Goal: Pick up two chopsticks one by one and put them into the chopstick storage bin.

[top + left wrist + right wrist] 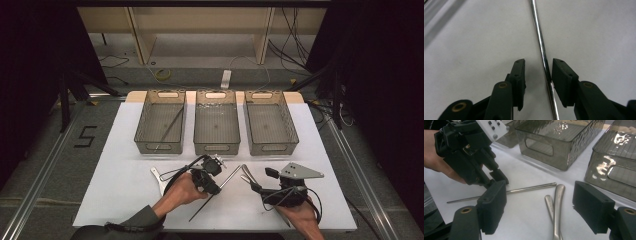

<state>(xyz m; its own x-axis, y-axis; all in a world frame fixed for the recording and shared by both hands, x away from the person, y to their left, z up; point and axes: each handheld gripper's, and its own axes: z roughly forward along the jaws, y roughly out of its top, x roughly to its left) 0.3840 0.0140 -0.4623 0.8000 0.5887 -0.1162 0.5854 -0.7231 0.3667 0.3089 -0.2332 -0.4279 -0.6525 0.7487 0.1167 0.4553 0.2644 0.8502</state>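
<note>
Now the left gripper straddles the thin metal rod lying on the white counter; its jaws stand apart, one pad at the rod, not yet clamped. Best to centre the rod, then squeeze squarely. The right gripper waits released over the steel tweezers.

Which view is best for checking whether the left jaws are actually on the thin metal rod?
Left gripper view: the thin metal rod runs between the jaws beside one pad, with a gap to the other. Right gripper view shows the rod lying flat on the table. High view shows it small.
</note>
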